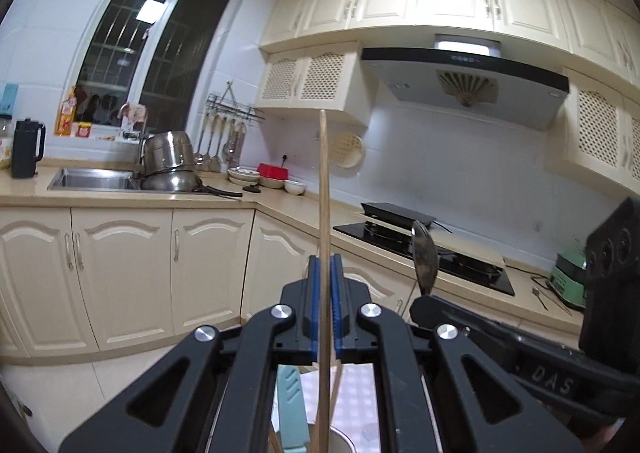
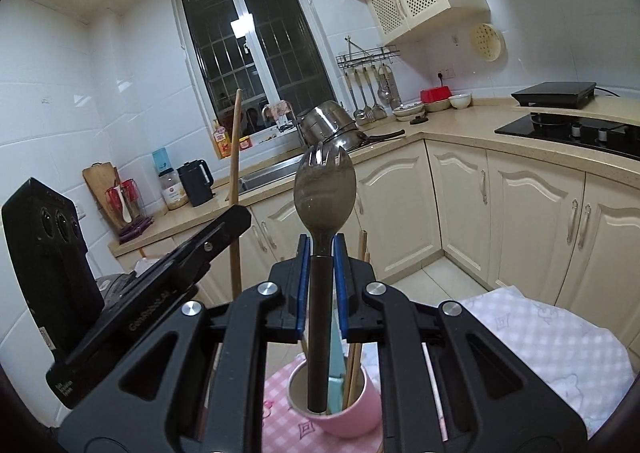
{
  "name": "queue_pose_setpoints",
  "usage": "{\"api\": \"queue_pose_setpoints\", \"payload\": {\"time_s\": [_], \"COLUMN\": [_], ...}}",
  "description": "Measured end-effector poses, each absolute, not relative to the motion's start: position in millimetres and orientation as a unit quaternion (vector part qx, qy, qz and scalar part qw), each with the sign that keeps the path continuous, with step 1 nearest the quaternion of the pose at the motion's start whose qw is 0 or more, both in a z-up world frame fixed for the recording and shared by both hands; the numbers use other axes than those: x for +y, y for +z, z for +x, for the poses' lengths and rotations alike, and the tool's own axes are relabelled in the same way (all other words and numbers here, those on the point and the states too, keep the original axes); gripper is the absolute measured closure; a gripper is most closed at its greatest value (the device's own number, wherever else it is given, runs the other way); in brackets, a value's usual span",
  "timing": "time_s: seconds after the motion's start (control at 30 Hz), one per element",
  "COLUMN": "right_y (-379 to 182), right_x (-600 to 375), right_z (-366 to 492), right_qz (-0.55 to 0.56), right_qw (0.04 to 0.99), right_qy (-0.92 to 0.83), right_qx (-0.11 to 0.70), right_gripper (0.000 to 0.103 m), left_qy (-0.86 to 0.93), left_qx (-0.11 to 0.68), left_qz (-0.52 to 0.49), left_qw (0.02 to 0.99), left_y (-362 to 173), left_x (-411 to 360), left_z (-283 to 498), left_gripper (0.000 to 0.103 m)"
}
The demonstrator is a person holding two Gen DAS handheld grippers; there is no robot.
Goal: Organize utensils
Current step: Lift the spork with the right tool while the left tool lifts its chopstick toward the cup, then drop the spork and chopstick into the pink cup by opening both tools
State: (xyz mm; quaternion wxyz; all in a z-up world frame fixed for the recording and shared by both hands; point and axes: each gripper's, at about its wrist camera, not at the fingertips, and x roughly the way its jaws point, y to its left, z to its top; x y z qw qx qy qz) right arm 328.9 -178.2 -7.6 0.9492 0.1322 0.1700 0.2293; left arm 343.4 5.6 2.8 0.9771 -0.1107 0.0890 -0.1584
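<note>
My left gripper is shut on a long wooden chopstick that stands upright between its blue pads. My right gripper is shut on the dark handle of a metal spork, tines up. Below both sits a pink cup holding a light blue utensil and several wooden chopsticks. The spork's handle end shows over the cup's mouth. The two grippers are side by side: the right gripper with the spork appears in the left wrist view, and the left gripper with its chopstick in the right wrist view.
The cup stands on a pink checked cloth beside a white patterned cloth. Beyond are cream cabinets, a counter with a sink, stacked steel pots, bowls and a black hob. Ladles hang on a wall rack.
</note>
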Motion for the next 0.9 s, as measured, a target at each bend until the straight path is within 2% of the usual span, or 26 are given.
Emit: {"api": "queue_pose_setpoints", "payload": {"time_s": [0.67, 0.77, 0.8, 0.83, 0.87, 0.9], "right_y": [-53, -57, -58, -59, -60, -60], "right_x": [-156, -155, -157, -159, -163, -168], "right_z": [351, 351, 350, 349, 348, 345], "right_qz": [0.122, 0.119, 0.12, 0.123, 0.129, 0.136], "right_qw": [0.948, 0.944, 0.944, 0.944, 0.944, 0.945], "right_qy": [0.217, 0.219, 0.216, 0.21, 0.204, 0.197], "right_qx": [0.2, 0.215, 0.22, 0.223, 0.224, 0.224], "right_gripper": [0.091, 0.09, 0.085, 0.082, 0.07, 0.049], "left_qy": [-0.126, -0.126, -0.126, -0.122, -0.116, -0.112], "left_qx": [0.106, 0.114, 0.116, 0.117, 0.116, 0.117], "left_qz": [-0.116, -0.111, -0.109, -0.108, -0.109, -0.114], "left_qw": [0.98, 0.979, 0.979, 0.98, 0.98, 0.98], "left_y": [-53, -55, -54, -53, -52, -50], "left_x": [2, 4, 5, 6, 9, 14], "left_z": [367, 362, 361, 358, 355, 351], "left_gripper": [0.098, 0.094, 0.089, 0.076, 0.065, 0.061]}}
